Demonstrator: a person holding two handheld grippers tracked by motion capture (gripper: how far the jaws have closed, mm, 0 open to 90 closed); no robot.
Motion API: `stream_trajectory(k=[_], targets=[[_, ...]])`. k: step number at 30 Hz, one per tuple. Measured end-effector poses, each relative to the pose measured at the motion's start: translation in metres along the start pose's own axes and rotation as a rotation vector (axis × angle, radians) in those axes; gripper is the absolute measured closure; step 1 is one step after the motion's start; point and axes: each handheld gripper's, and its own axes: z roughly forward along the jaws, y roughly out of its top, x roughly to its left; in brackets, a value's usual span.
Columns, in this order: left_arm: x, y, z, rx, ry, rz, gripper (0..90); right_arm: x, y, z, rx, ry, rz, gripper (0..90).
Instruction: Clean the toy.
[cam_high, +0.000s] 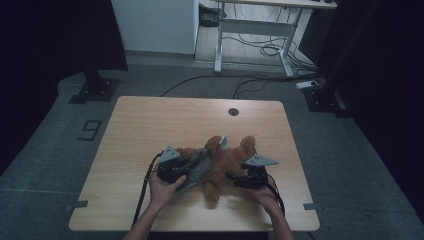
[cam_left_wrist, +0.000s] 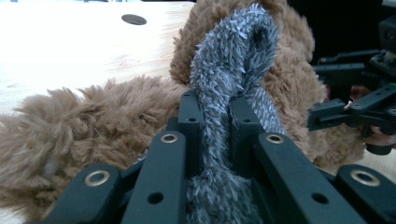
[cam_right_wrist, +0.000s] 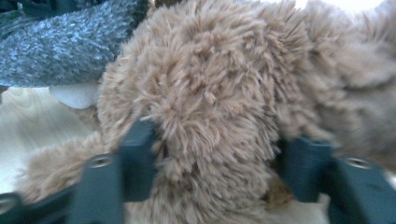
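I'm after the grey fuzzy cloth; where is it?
In the high view the grey cloth lies on the brown teddy's left side, pinched in the left gripper.

Plush bear (cam_high: 225, 162) on table (cam_high: 150, 125); scarf (cam_high: 197, 167) at its left.

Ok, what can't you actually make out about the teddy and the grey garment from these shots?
- High view: the brown teddy bear's face is too small and dim to read; the left claw covers part of the grey fuzzy garment.
- Left gripper view: the garment's lower end is cut off by the bottom edge, behind the jaws.
- Right gripper view: motion blur; whether the right claw presses the bear's plush limb is unclear.
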Motion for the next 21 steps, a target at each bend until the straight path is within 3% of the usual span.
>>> stream_trajectory(k=[5,9,14,17,21], targets=[[-0.005,-0.003,-0.003,-0.004,0.001,0.011,78.2,0.004,-0.009,-0.001,0.000,0.003,-0.005,54.8],[-0.011,0.002,-0.008,0.017,-0.003,0.019,78.1,0.007,-0.017,-0.004,-0.007,0.010,-0.006,58.4],[-0.023,0.015,-0.013,0.003,0.002,0.047,78.4,0.008,-0.019,-0.004,-0.020,-0.006,0.013,59.1],[-0.040,0.023,-0.010,-0.012,-0.024,0.081,78.4,0.007,-0.019,-0.003,-0.028,-0.009,0.026,59.0],[-0.074,0.032,0.008,0.019,-0.069,0.159,78.3,0.006,-0.020,-0.003,-0.033,-0.003,0.031,58.9]])
